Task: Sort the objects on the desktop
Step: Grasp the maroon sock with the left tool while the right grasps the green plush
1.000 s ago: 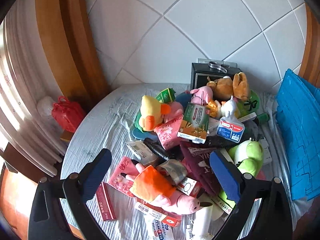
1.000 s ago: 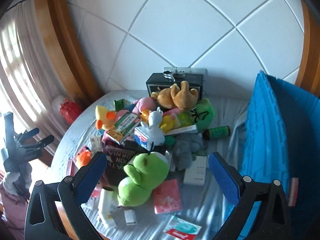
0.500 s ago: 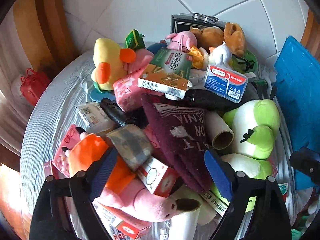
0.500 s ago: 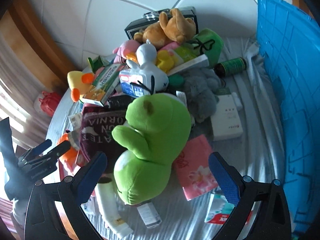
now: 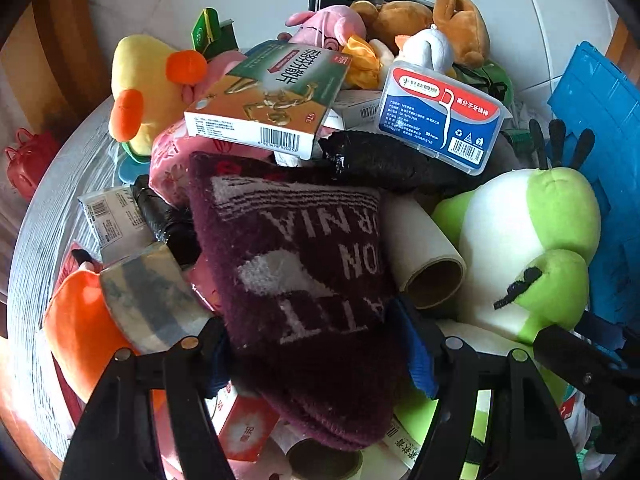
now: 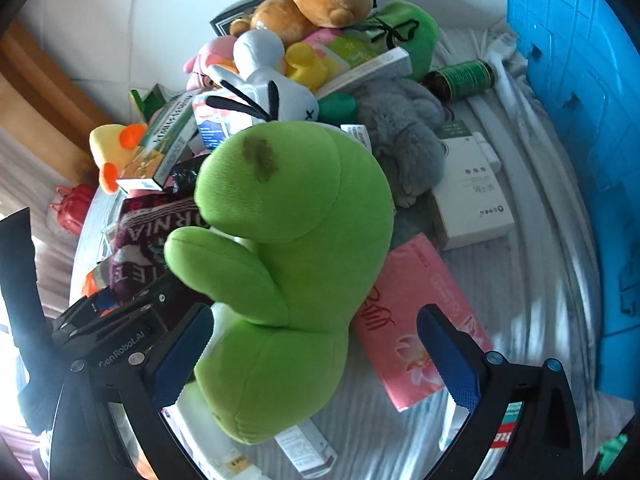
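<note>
1. My left gripper (image 5: 316, 348) has just been closing, its pads now pinching the maroon knit sock (image 5: 304, 280) atop the pile.
2. Lifting it could topple the dental-floss box (image 5: 440, 116).
3. My right gripper (image 6: 316, 356) is spread around the green plush (image 6: 288, 264), not yet touching; closing could nudge it into the pink tissue pack (image 6: 416, 328).

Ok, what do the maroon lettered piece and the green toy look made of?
Maroon piece: knitted or woven fabric, fuzzy matte pile with white lettering worked in, probably a sock or cloth. Green toy: soft plush, short-nap matte fabric over stuffing, with visible seams and rounded bulges.
</note>
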The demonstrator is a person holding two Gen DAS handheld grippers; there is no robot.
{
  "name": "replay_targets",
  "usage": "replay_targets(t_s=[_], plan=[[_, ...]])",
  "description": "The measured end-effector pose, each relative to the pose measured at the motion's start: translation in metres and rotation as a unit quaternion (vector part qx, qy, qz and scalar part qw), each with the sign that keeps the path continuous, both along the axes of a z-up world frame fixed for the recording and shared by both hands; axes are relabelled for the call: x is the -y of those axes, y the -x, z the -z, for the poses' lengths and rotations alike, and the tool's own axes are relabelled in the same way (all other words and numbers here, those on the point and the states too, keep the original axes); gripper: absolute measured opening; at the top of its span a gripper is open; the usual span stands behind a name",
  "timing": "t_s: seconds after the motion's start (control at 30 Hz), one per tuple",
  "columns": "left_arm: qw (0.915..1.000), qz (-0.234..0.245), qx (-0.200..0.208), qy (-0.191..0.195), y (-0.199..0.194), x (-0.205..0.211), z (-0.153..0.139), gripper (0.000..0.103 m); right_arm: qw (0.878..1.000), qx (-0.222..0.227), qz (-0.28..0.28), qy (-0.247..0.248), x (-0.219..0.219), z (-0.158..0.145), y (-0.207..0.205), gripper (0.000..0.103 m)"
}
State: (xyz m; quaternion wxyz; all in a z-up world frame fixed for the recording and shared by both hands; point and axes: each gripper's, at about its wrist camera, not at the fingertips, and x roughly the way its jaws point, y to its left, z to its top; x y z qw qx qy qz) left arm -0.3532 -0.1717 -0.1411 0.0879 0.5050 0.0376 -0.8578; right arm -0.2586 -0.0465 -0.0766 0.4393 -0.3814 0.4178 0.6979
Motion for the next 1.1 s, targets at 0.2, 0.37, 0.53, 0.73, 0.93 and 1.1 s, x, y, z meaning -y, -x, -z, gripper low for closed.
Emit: replay_targets(t_s=[0.2, 0.37, 0.53, 0.73, 0.93, 1.1], plan=[[0.9994, 0.001, -0.006, 0.035, 0.006, -0.007, 0.006, 0.069, 1.0, 0.005, 0.003, 0.017, -0.01, 0.018, 0.006, 0.103], [0.9987, 0.01, -0.001, 0.051, 0.01, -0.009, 0.005, 0.057, 0.999, 0.001, 0.012, 0.031, -0.022, 0.032, 0.011, 0.103], [0.9991, 0.03, -0.028, 0.0, 0.009, -0.007, -0.005, 0.021, 0.999, -0.008, 0.007, 0.035, -0.028, 0.041, 0.015, 0.089], [0.9964, 0.048, -0.07, 0.009, -0.006, -0.014, -0.028, 0.019, 1.0, -0.005, -0.014, -0.002, -0.02, 0.023, 0.018, 0.064], [0.9879, 0.05, -0.141, 0.042, -0.026, -0.02, -0.079, 0.019, 0.998, -0.017, -0.015, -0.062, -0.01, -0.02, 0.008, 0.063], [0.9727, 0.053, -0.209, 0.087, -0.047, -0.03, -0.123, 0.019, 0.99, -0.032, -0.013, -0.138, -0.004, -0.074, 0.002, 0.063]])
